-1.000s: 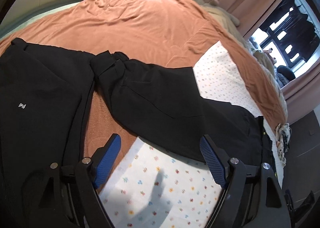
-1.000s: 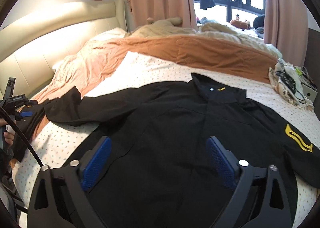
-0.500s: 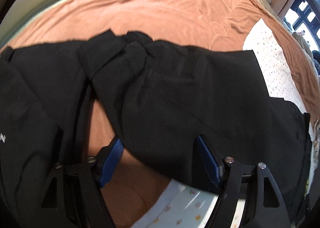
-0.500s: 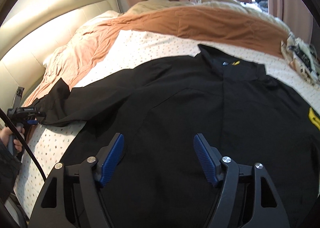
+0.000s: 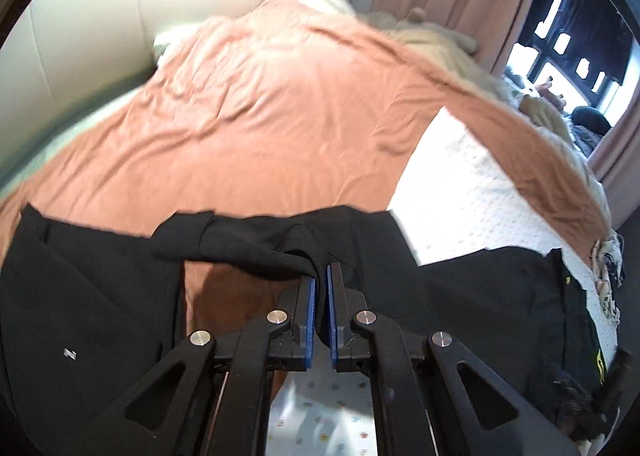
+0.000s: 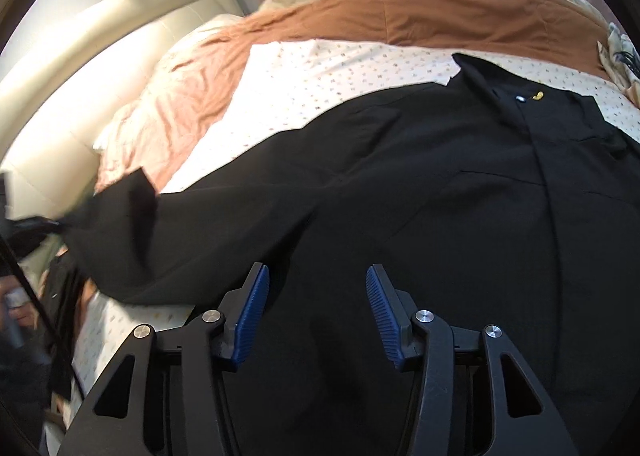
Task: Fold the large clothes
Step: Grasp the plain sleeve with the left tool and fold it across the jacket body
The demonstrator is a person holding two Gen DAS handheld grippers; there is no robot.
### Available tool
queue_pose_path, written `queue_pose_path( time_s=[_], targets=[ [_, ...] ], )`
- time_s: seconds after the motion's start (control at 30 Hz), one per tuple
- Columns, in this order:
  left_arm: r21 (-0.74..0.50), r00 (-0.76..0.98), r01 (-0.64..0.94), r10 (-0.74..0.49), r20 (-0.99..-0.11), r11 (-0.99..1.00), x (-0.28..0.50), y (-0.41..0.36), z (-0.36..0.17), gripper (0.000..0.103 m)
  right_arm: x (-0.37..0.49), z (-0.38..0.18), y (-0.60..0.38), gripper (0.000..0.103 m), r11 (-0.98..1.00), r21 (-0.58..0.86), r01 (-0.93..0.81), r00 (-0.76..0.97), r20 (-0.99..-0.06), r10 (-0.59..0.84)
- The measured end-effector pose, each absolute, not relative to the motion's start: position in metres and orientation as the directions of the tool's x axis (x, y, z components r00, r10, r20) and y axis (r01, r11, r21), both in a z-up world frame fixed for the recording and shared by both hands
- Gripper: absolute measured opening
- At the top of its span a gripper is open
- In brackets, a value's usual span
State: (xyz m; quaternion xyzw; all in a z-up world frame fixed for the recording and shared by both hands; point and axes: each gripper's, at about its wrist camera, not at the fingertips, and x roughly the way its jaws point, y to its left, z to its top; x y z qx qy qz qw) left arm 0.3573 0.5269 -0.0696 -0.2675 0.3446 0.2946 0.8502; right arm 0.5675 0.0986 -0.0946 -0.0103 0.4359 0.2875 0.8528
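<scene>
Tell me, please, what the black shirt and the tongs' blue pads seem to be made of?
Shirt: a thin woven cloth, matte, perhaps polyester or a cotton blend; it bunches softly where the left tongs pinch the sleeve. Pads: probably rubber or soft plastic, with fine ribs and a dull sheen.

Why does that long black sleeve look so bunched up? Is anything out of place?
The left gripper has pinched the black shirt's sleeve, so the cloth puckers there. The rest of the black shirt lies flat under the open right gripper. Nothing looks damaged.
</scene>
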Motion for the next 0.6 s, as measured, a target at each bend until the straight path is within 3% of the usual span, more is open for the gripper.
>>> queue_pose_path(
  time_s=[0.27, 0.47, 0.53, 0.6],
  targets=[
    [-0.261, 0.686, -0.583, 0.295, -0.665, 0.769, 0.378, 0.482, 0.01, 0.007, 0.598, -0.132, 0.149, 0.049, 0.888, -0.001, -0.461, 0.455, -0.859, 0.235],
    [-0.237, 0.747, -0.488, 0.261, -0.611, 0.84, 0.405, 0.432, 0.057, 0.007, 0.595, -0.099, 0.093, 0.049, 0.919, 0.118, -0.376, 0.469, -0.831, 0.299],
    [-0.23, 0.761, -0.459, 0.246, -0.6, 0.858, 0.416, 0.413, 0.073, 0.007, 0.593, -0.088, 0.065, 0.06, 0.921, 0.161, -0.355, 0.482, -0.812, 0.328],
    [-0.224, 0.774, -0.434, 0.234, -0.588, 0.873, 0.425, 0.395, 0.084, 0.007, 0.592, -0.081, 0.04, 0.083, 0.923, 0.202, -0.328, 0.492, -0.797, 0.35]
  ],
)
